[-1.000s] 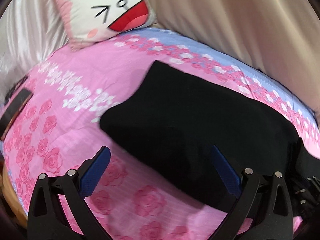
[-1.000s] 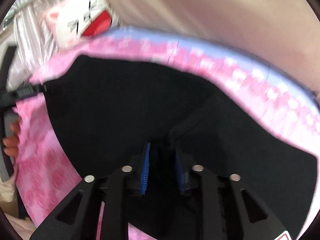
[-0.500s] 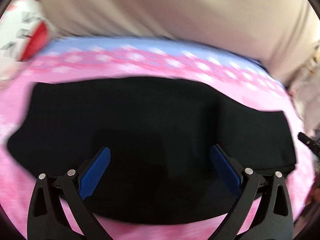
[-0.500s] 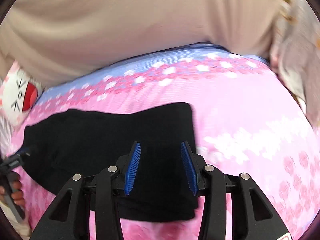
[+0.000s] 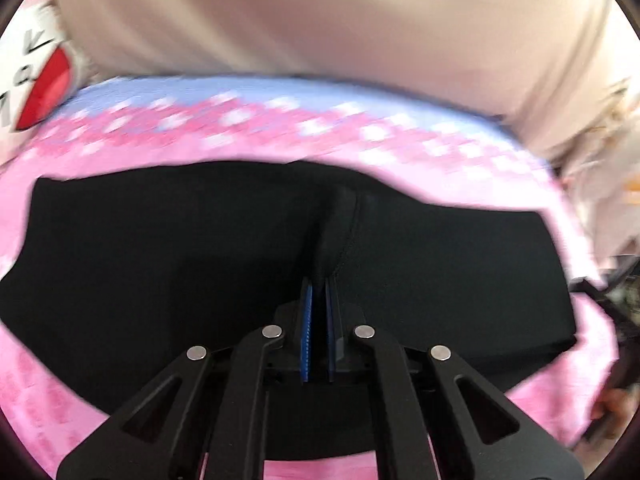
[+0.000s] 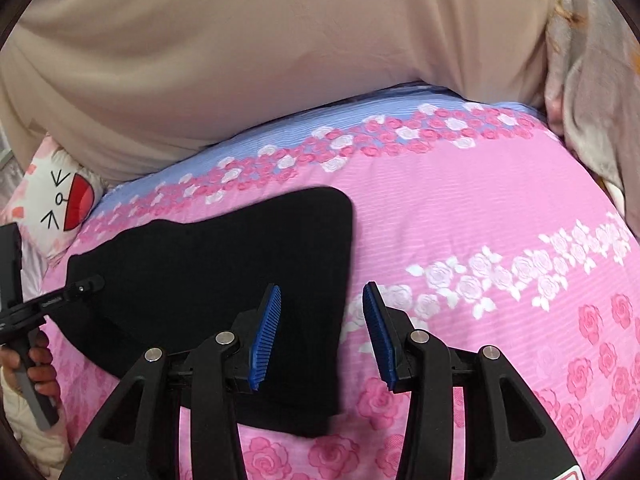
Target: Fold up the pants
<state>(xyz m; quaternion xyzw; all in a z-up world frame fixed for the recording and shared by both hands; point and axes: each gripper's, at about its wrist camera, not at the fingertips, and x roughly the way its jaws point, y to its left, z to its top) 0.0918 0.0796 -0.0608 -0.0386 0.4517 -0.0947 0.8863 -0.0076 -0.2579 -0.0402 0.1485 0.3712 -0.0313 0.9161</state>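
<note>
Black pants lie folded on the pink rose-print bedsheet, filling the centre of the left wrist view and running from 9 to 6 o'clock in the right wrist view.

Left gripper: blue pads brought together to a narrow slit, pinching a raised ridge of pants fabric that rises toward 12 o'clock along a seam. Seen from the right wrist camera, this gripper enters at 9 o'clock, its tip over the pants' left end, held by the person's left hand.

Right gripper: fingers spread fairly wide, nothing between them; left pad over the pants, right pad over bare sheet, straddling the pants' right edge. Contact with the cloth cannot be determined.

Surroundings: a cat-face pillow at 9 to 10 o'clock, beyond the pants' far-left end. A beige curtain backs the bed across 12 o'clock. Grey cloth hangs at 2 o'clock.
</note>
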